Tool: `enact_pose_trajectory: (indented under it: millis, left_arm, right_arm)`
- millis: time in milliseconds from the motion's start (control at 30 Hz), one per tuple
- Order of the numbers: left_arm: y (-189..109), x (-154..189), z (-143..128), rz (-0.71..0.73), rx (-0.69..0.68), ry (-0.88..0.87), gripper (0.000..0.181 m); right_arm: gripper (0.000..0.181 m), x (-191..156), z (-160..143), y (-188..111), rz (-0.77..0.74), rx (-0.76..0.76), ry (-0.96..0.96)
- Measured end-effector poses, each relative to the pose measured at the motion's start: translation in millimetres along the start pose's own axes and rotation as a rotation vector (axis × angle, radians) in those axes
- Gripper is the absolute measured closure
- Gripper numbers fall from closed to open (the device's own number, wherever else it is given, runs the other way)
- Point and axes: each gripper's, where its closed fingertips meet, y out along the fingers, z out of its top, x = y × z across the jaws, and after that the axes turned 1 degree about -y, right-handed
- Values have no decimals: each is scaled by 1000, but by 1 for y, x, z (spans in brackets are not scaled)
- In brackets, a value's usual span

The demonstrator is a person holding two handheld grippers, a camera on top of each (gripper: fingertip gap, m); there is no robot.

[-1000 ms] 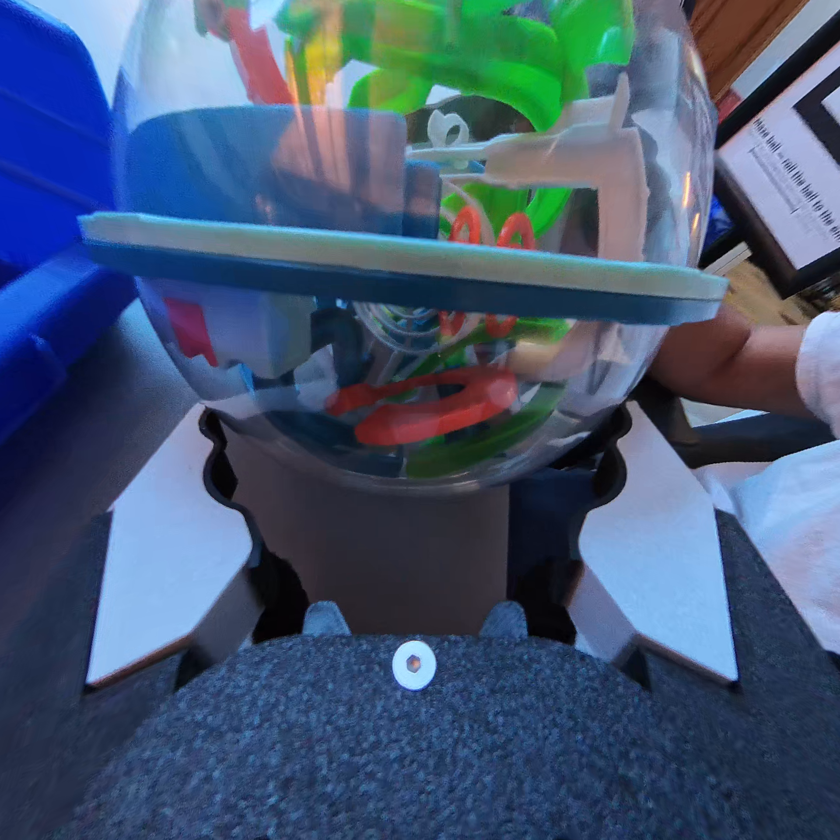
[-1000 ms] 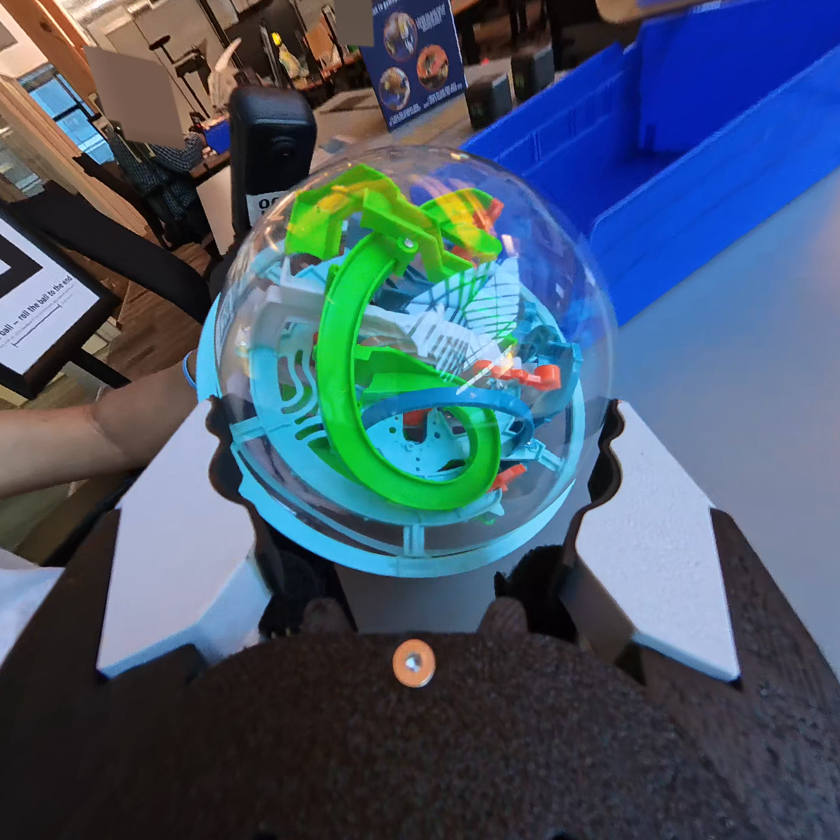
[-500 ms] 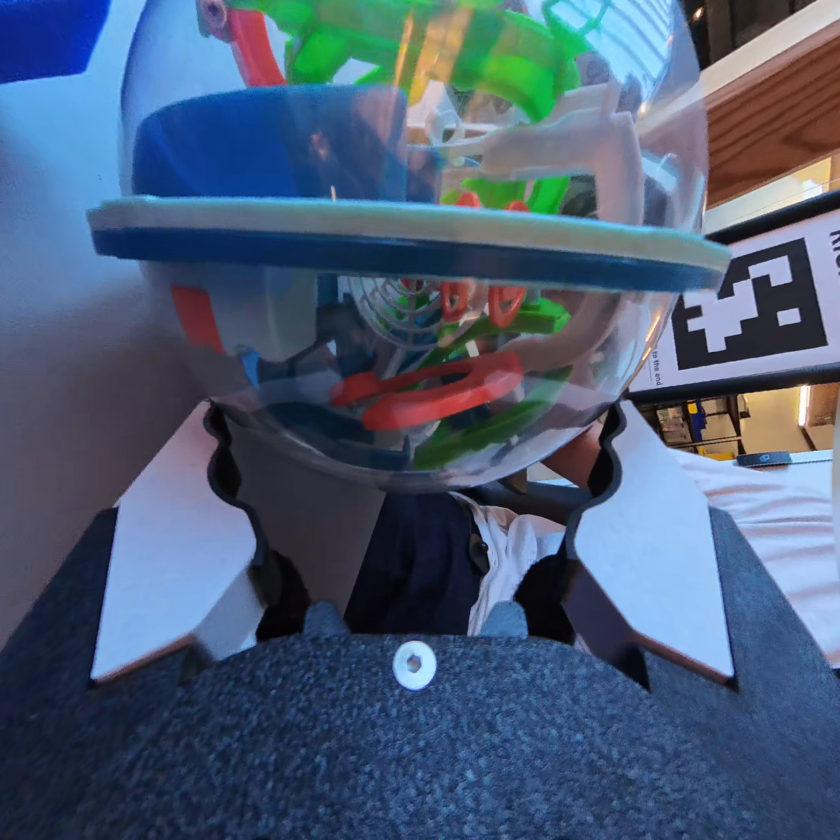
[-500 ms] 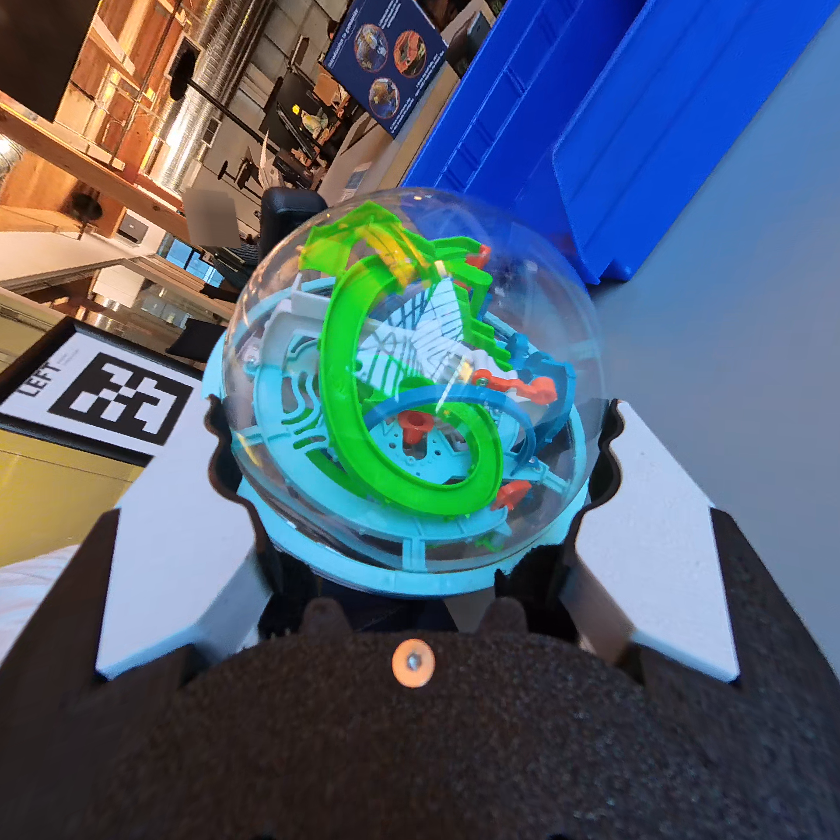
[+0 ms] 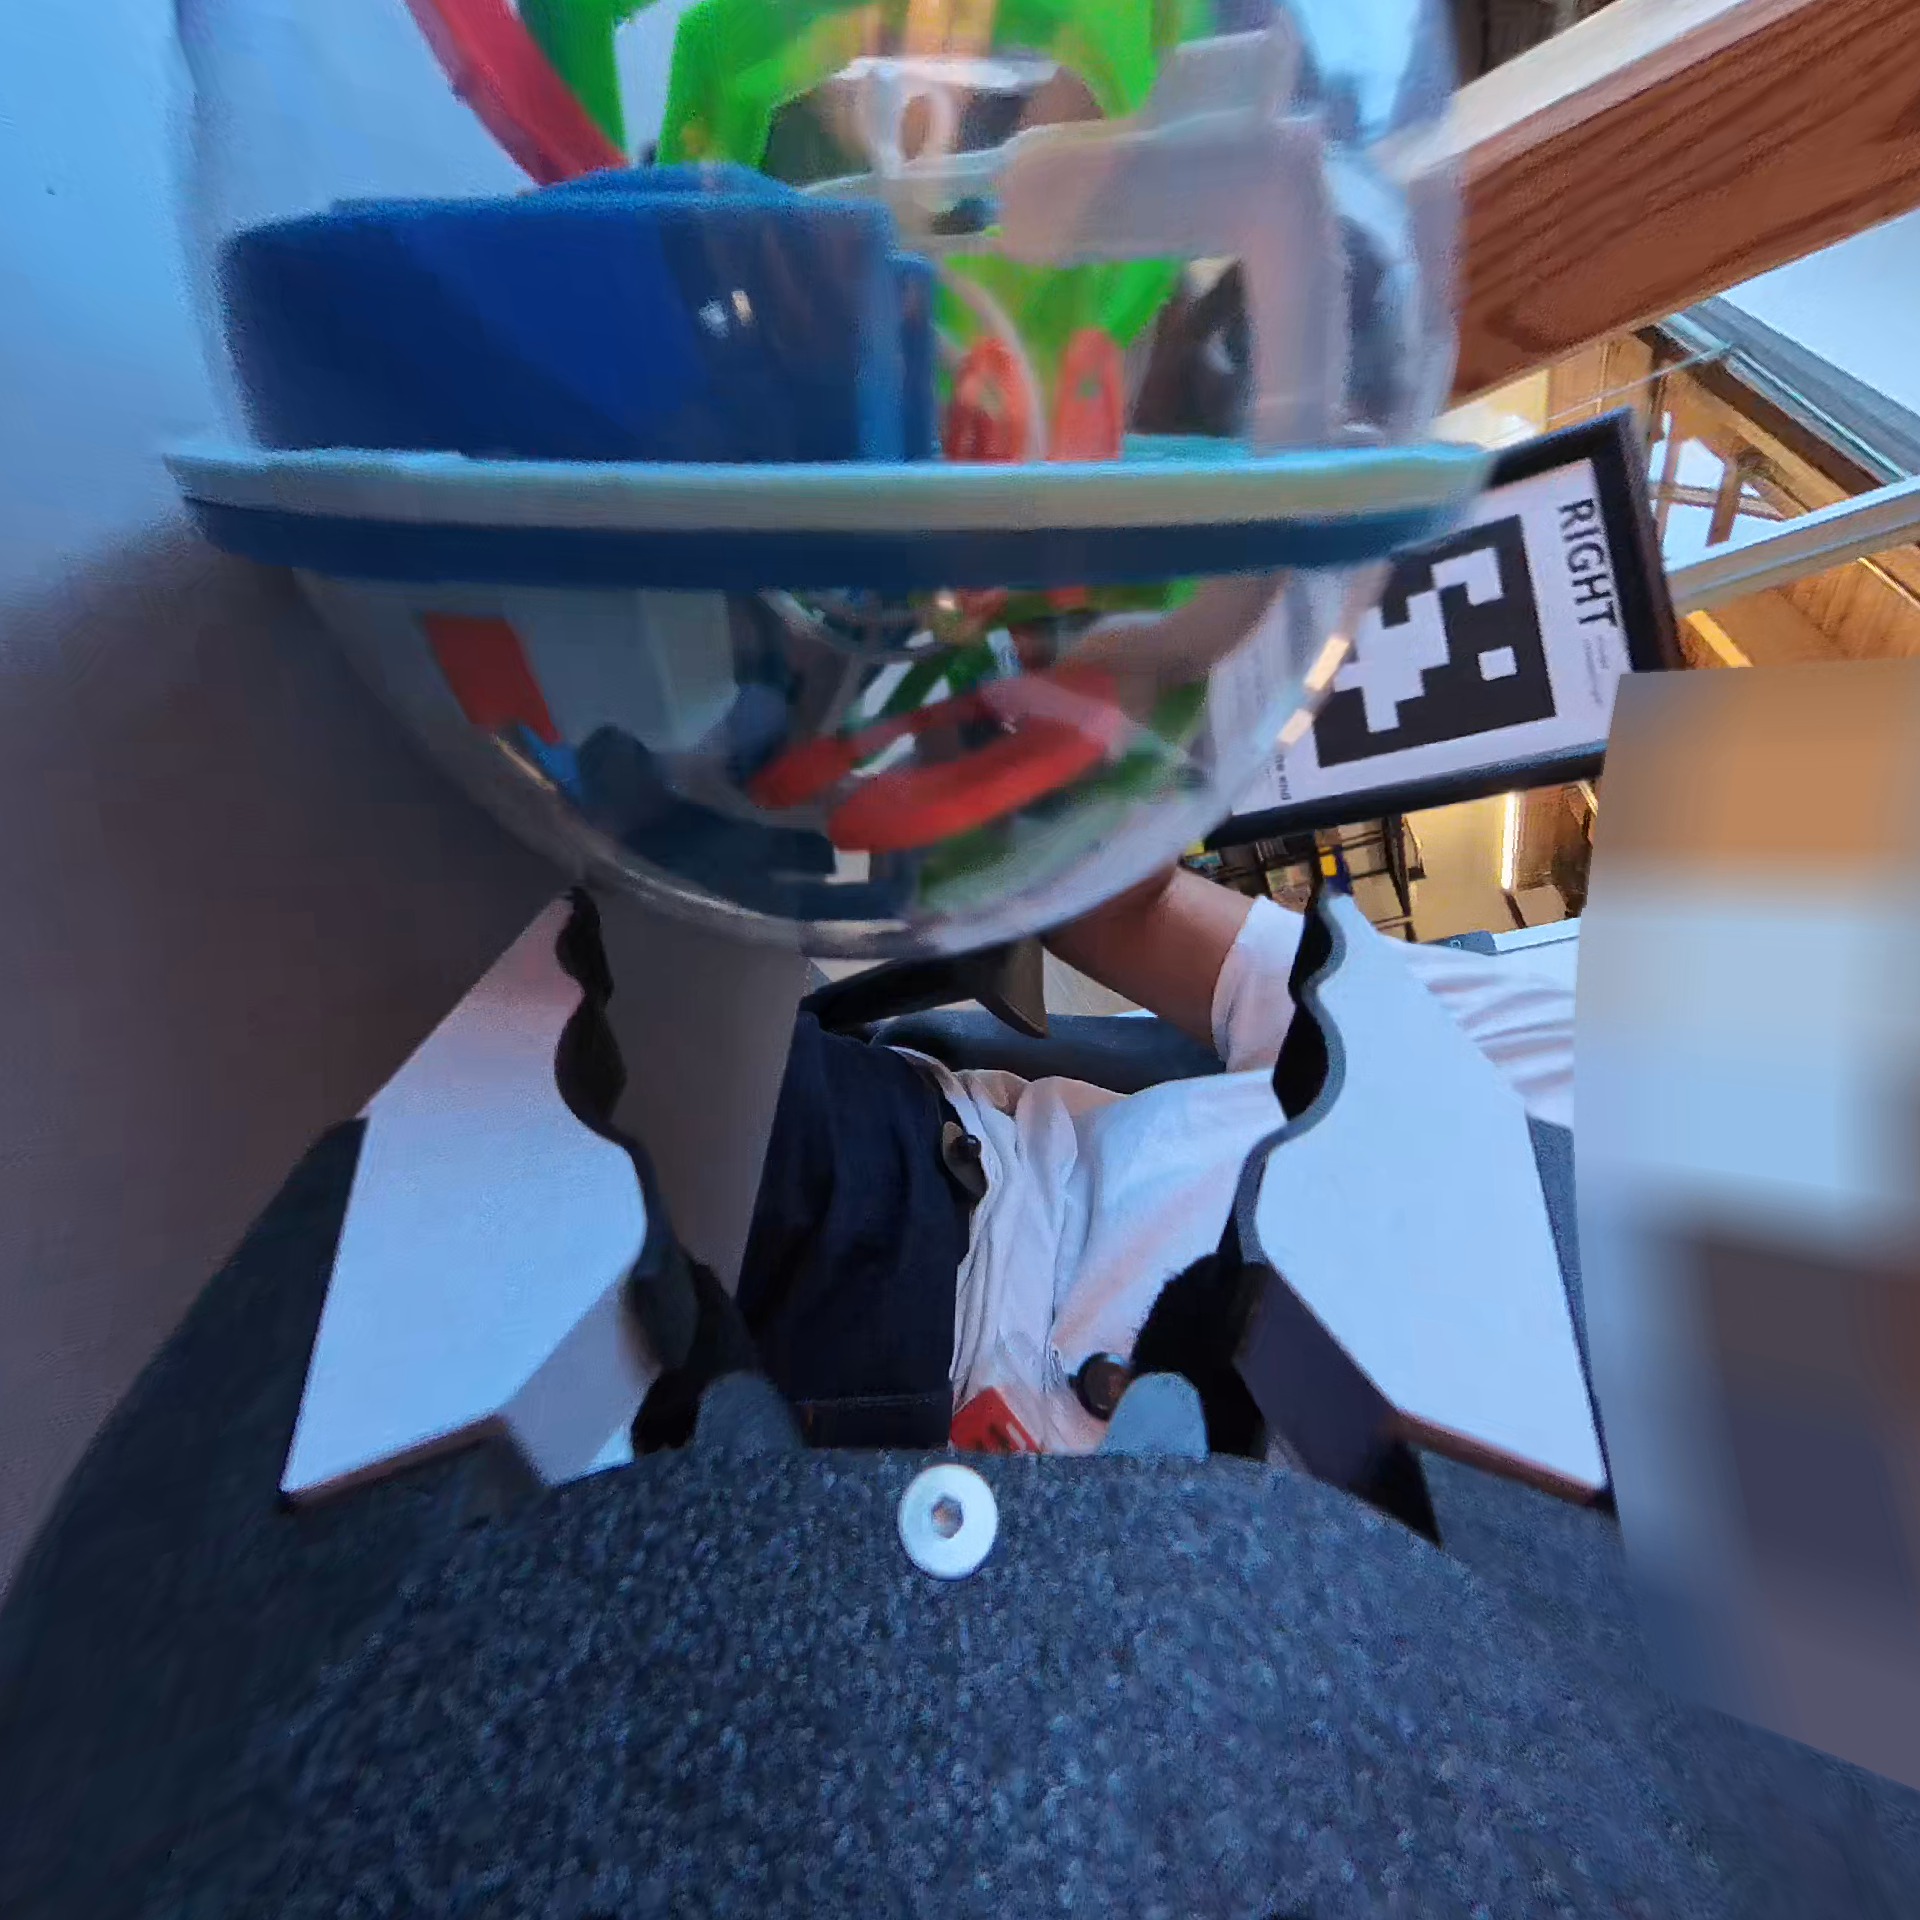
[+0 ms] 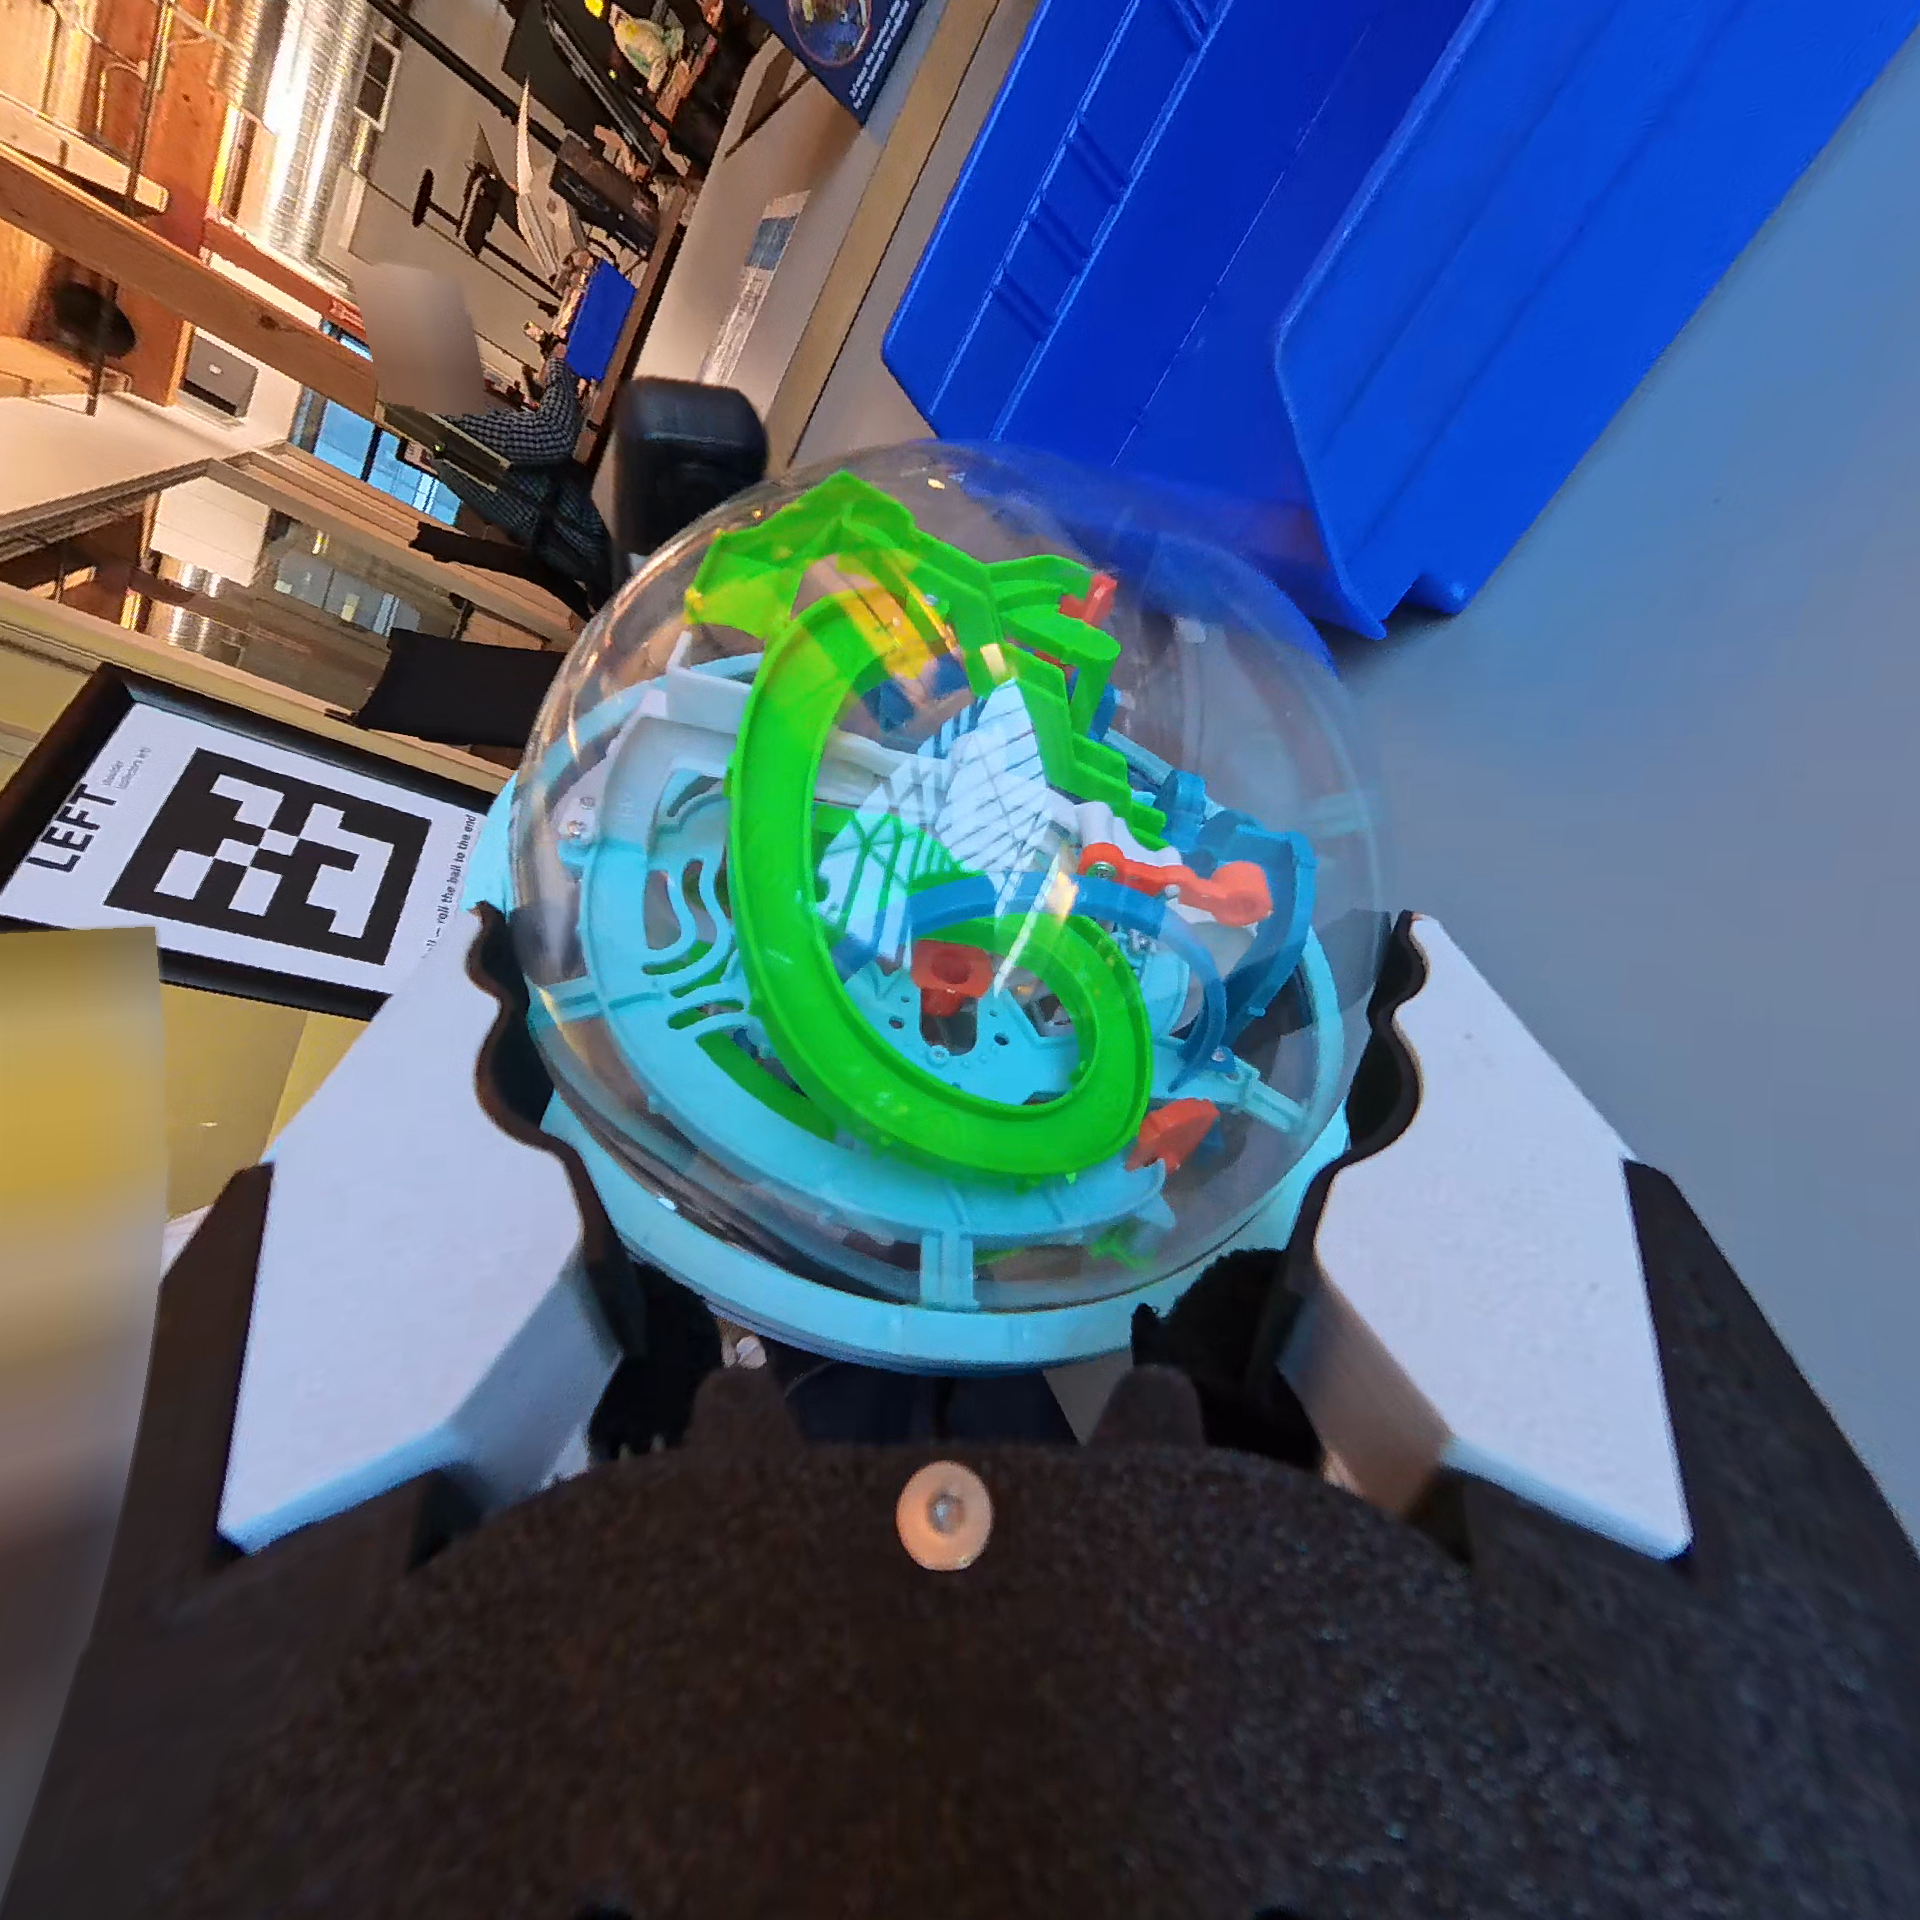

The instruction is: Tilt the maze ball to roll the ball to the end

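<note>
The maze ball [image 6: 935, 935] is a clear sphere with green, blue, white and red tracks and a cyan ring around its middle. My right gripper [image 6: 940, 935] is shut on it, with one finger on each side at the ring, and holds it in the air, tilted. In the left wrist view the maze ball [image 5: 810, 520] sits just past the fingertips of my left gripper [image 5: 945, 925]. That gripper is open and its fingers [image 5: 488, 1195] do not touch the sphere. I cannot make out the small rolling ball inside.
Blue plastic bins [image 6: 1351, 260] stand on the grey table [image 6: 1662, 883] behind the ball. A framed sign with a black-and-white marker shows in both views [image 6: 270, 852] [image 5: 1455, 644]. A person's forearm [image 5: 1143, 935] and white shirt [image 5: 1091, 1195] are under the ball.
Both views have rolled as the ball was tilted. The ball has drawn away from the left fingertips, which earlier cradled its underside. The right gripper has kept its hold.
</note>
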Motion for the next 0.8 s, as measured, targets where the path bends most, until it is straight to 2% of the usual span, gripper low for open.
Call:
enact_pose_trajectory:
  millis: [33, 100, 167, 267, 300, 333, 367, 400, 500, 533, 667, 800]
  left_arm:
    - [-9, 3, 1, 27, 9, 32, 55]
    - [-29, 3, 7, 180, 21, 161, 62]
    - [-41, 14, 18, 343, 1, 402, 64]
    - [-41, 30, 33, 580, -124, 865, 72]
    - [-36, 35, 36, 615, -169, 989, 73]
    - [-31, 40, 40, 629, -208, 1080, 82]
    - [-25, 42, 42, 628, -249, 1127, 85]
    - [-20, 41, 46, 629, -291, 1134, 77]
    - [-10, 24, 62, 679, -429, 1084, 28]
    - [-8, 15, 65, 703, -479, 1072, 22]
    - [0, -16, 62, 725, -672, 981, 22]
    - [5, -15, 67, 706, -663, 927, 24]
  right_arm:
    - [27, 0, 0, 0, 2, -2, 2]
    - [27, 0, 0, 0, 5, -7, 4]
    - [27, 1, 1, 0, 9, -11, 3]
    - [27, 0, 3, 2, 23, -8, -23]
    - [27, 0, 4, 3, 33, 0, -28]
    - [27, 0, 6, 4, 47, 6, -35]
    - [27, 1, 6, 4, 63, 7, -37]
    - [27, 1, 7, 4, 76, 4, -37]
    - [27, 2, 8, 6, 101, 2, -39]
    - [27, 2, 8, 7, 108, -2, -39]
    - [27, 3, 10, 9, 125, -22, -35]
    - [28, 6, 12, 3, 165, 13, -20]
